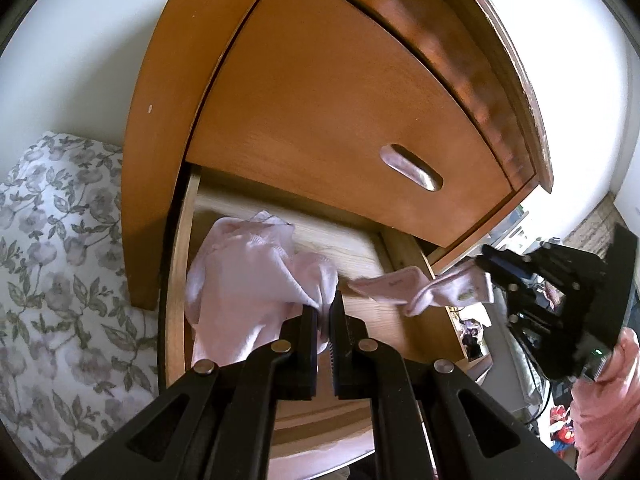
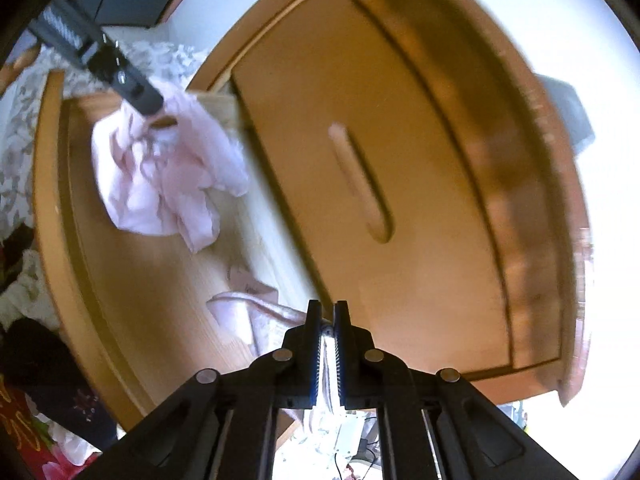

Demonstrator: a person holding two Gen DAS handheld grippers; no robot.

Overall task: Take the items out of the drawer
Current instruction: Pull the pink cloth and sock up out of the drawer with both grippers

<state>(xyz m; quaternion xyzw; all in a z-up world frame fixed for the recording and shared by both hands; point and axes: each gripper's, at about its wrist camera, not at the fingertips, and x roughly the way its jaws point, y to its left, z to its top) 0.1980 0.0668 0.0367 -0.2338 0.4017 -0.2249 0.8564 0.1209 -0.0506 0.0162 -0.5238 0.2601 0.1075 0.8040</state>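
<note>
The lower drawer [image 1: 180,264] of a wooden nightstand is pulled out. A crumpled pale pink garment [image 1: 248,280] lies in it, and my left gripper [image 1: 325,308] is shut on a fold of it. A small pink sock [image 1: 432,288] hangs over the drawer's right side, held by my right gripper [image 1: 486,266]. In the right wrist view the right gripper [image 2: 327,316] is shut on the pink sock [image 2: 256,312], which trails left over the drawer [image 2: 132,264]. The pink garment [image 2: 160,184] sits further back with the left gripper [image 2: 150,110] on it.
The shut upper drawer front [image 1: 340,120] with a slot handle [image 1: 412,168] overhangs the open drawer. A floral bedspread [image 1: 60,260] lies to the left. A person's pink sleeve [image 1: 604,400] and floor clutter [image 1: 472,328] are at the right.
</note>
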